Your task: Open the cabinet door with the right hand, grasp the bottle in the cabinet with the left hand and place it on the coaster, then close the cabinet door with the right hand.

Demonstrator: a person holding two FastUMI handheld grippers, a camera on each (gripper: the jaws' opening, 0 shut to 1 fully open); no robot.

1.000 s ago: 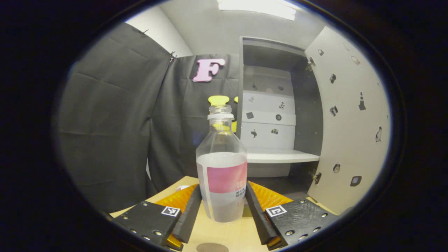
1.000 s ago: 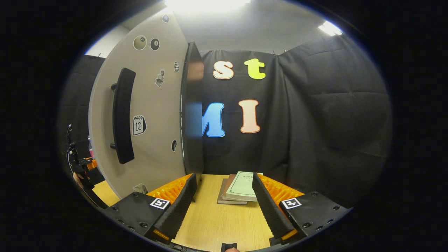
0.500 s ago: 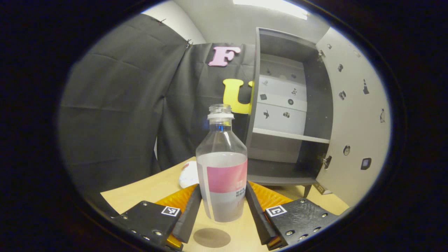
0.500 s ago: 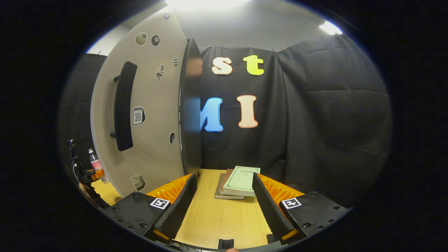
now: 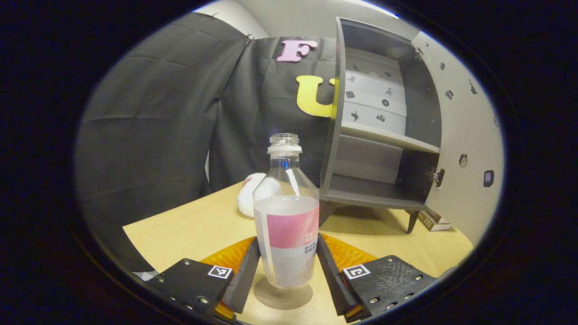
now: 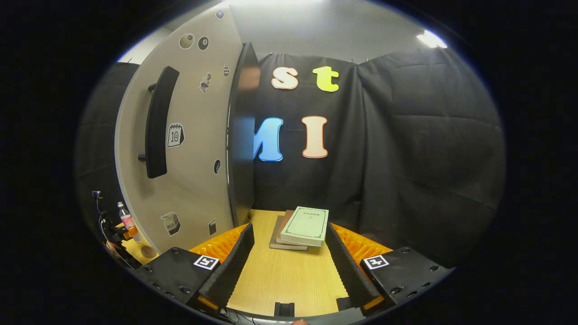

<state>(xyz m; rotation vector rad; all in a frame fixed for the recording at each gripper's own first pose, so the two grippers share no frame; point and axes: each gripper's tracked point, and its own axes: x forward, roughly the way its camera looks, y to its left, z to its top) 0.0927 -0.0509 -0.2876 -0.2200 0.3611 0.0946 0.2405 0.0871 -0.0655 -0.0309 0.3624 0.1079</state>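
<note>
- Left gripper view: the left tongs (image 5: 287, 266) are closed on the lower body of the bottle (image 5: 286, 228), one finger pressing each side. The bottle is upright, its base hanging just above the coaster (image 5: 283, 294) directly below. To set it down well, I'd lower it straight, keep it vertical, and release only once the base sits centred. Compared with a second ago, the coaster lies fuller under the bottle and the cabinet (image 5: 379, 135) stands farther ahead to the right.
- Right gripper view: the right tongs (image 6: 289, 264) are wide open and hold nothing above the desk (image 6: 282, 280); the books (image 6: 300, 228) lie just ahead. The cabinet door (image 6: 189, 144) with its handle (image 6: 156, 122) stands open ahead to the left, sitting slightly higher than before.
</note>
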